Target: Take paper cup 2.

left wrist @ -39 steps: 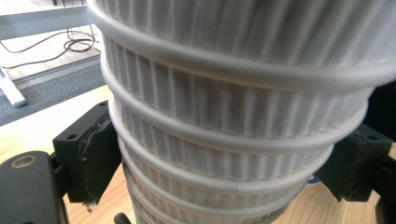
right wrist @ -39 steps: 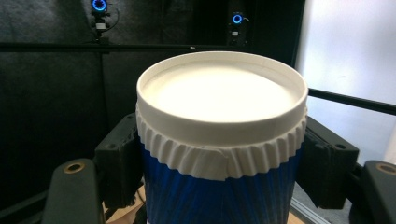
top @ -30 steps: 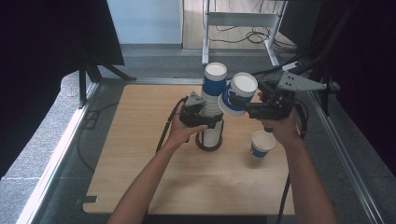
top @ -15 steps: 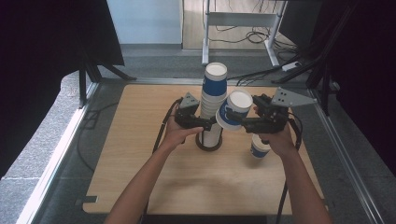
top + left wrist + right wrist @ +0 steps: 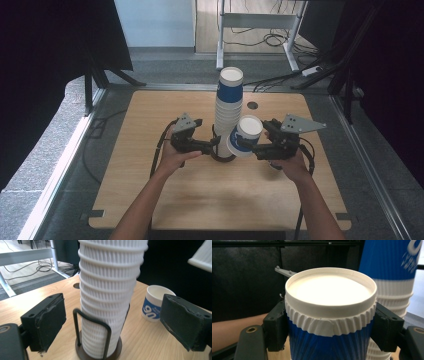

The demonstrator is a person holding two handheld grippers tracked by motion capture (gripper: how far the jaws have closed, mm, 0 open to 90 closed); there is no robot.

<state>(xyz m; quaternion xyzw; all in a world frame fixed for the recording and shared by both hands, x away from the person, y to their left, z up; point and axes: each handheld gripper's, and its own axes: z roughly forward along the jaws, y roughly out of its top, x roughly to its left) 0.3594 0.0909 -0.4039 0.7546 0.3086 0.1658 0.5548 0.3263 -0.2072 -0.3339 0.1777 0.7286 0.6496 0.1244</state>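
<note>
We hold the right gripper [image 5: 248, 145] level beside the stack of cups [image 5: 227, 112], clamped on a ribbed blue-and-white paper cup [image 5: 330, 315] tilted off the table. Our left gripper [image 5: 112, 322] points at the stack in its wire holder [image 5: 93, 337], jaws apart, just closing, pads clear of it

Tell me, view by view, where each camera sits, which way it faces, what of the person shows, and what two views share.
High view: above the person's side, looking forward and down at the wooden table; both forearms and tongs show.
Left gripper view: on the left tongs, facing the cup stack in its wire holder; both pads stand off it.
Right gripper view: on the right tongs, clamping a blue cup; a forearm shows behind.
Shared: both gripper views show the cup stack.
</note>
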